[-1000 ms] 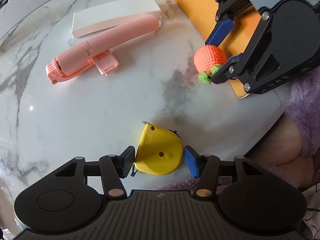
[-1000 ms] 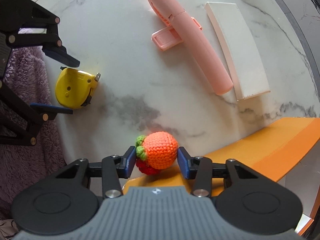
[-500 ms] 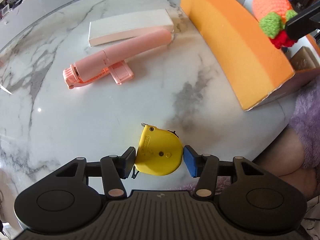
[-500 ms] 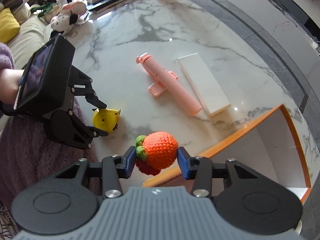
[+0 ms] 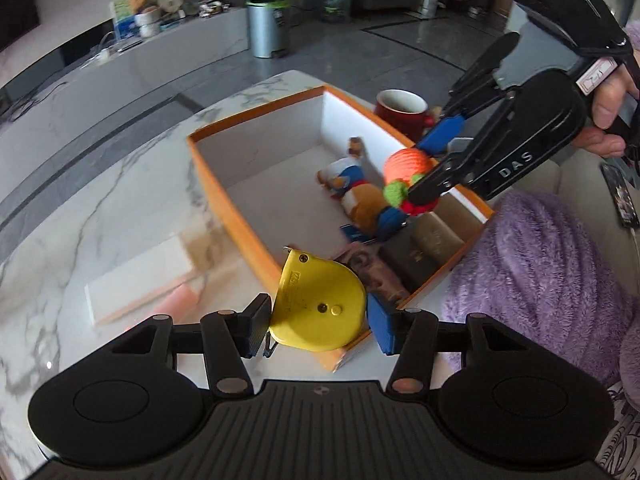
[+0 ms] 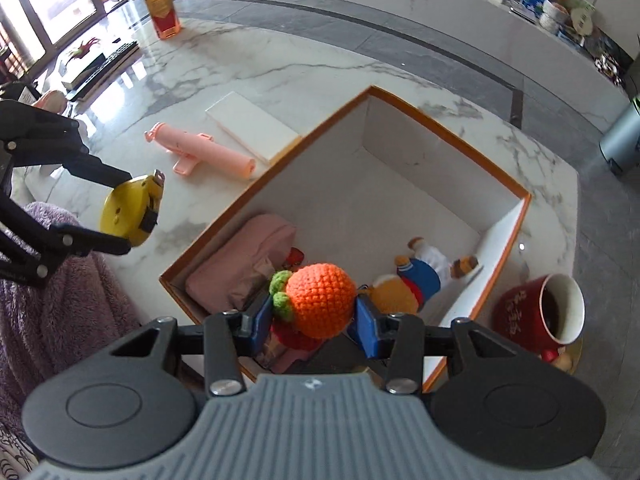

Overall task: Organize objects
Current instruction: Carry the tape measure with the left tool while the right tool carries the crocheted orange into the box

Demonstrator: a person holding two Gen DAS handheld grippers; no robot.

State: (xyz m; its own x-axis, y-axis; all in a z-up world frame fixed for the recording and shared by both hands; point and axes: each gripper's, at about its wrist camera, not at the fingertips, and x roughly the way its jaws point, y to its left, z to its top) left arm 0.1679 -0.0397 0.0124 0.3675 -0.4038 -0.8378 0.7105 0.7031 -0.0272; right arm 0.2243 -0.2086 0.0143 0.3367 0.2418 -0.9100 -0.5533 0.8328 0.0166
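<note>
Pink stick (image 6: 202,152) shows only rightward; claws clamp tape measure (image 5: 318,312), crochet orange (image 6: 320,300).

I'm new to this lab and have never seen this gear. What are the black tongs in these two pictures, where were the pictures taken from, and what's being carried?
No robot here: a person holds hand-operated tongs in each hand, each with a camera looking along its fingers. One picture comes from the left tongs, which grip a yellow tape measure. The other comes from the right tongs, which grip an orange crocheted fruit above an orange box. The box already holds a plush toy and a pink pouch. On the marble table lie a pink selfie stick, a white box and a red mug.
</note>
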